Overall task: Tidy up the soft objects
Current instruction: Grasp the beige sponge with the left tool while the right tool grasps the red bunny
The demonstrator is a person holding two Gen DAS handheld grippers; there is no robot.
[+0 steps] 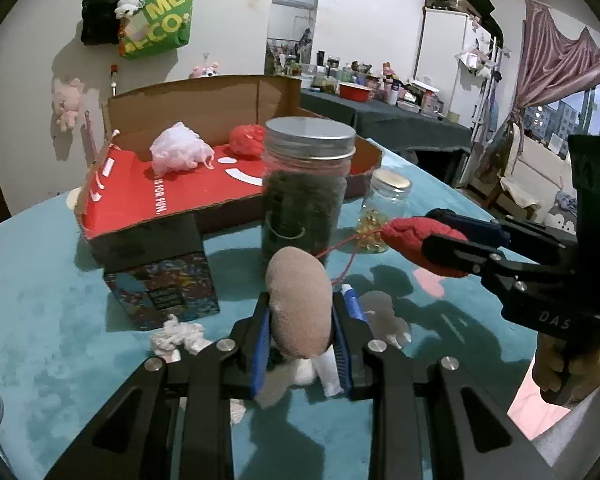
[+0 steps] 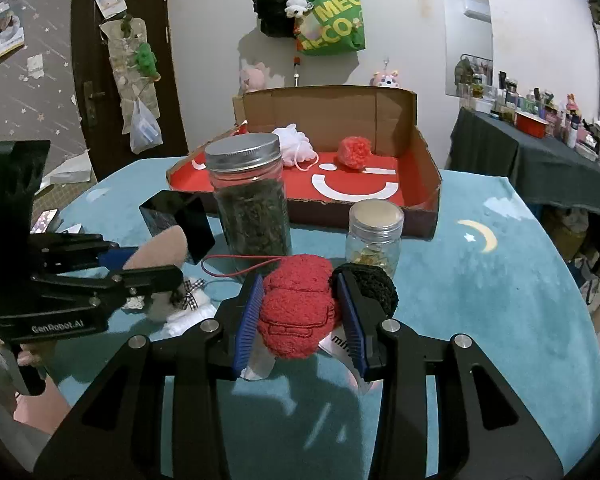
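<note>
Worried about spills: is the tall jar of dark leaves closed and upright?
Closed and upright: the tall jar stands on the teal cloth with its metal lid seated on top.

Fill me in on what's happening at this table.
A person is sorting soft things with a handheld gripper in each hand. The left gripper is shut on a tan plush, and the right gripper is shut on a red plush trailing a red cord. Both are held over the teal cloth, short of the cardboard box, where a white puff and a red puff already lie. Two lidded jars stand between the grippers and the box.
</note>
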